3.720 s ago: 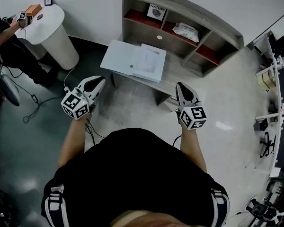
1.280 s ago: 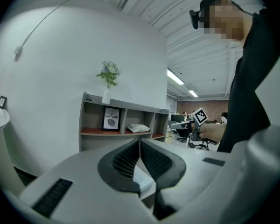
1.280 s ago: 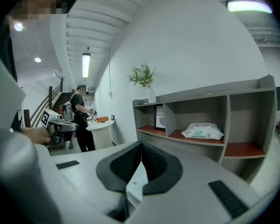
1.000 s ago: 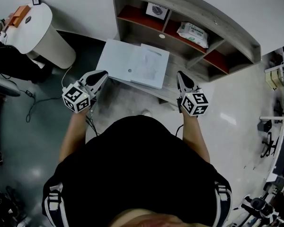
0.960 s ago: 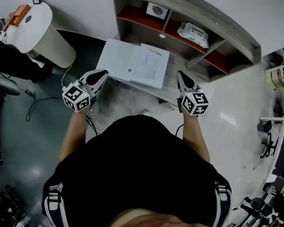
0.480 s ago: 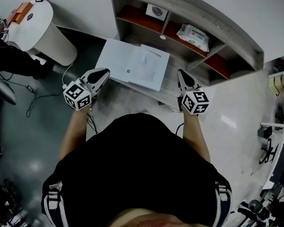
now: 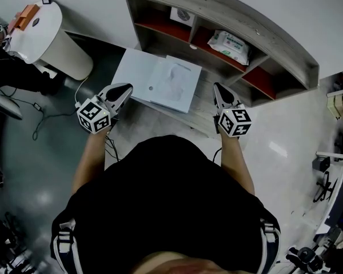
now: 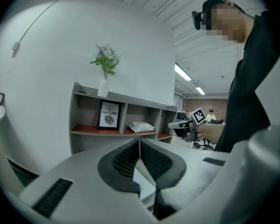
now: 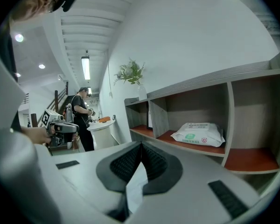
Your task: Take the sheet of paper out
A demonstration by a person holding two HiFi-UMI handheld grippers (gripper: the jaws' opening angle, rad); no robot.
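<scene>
A pale flat folder [image 7: 142, 73] lies on a low grey table [image 7: 201, 114] in the head view. A sheet of paper [image 7: 177, 83] with a faint print lies at its right half. My left gripper [image 7: 124, 88] hovers just off the folder's near left corner, shut and empty. My right gripper [image 7: 217, 88] hangs to the right of the folder over the table, also shut with nothing held. In the left gripper view the jaws [image 8: 139, 142] meet at the tip, with a white strip of the folder [image 8: 144, 183] below them. The right gripper [image 9: 141, 144] shows the same closed tips.
A grey shelf unit [image 7: 234, 17] stands behind the table, holding a wipes pack [image 7: 229, 39] and a framed picture [image 7: 179, 16]. A white round stand [image 7: 51, 36] is at far left, with another person [image 7: 3, 67] beside it. Cables trail on the dark floor [image 7: 40, 119].
Both grippers have moved a little forward toward the table and shelf, which now sit closer in view. Their jaws have stayed shut. The folder has not moved.
</scene>
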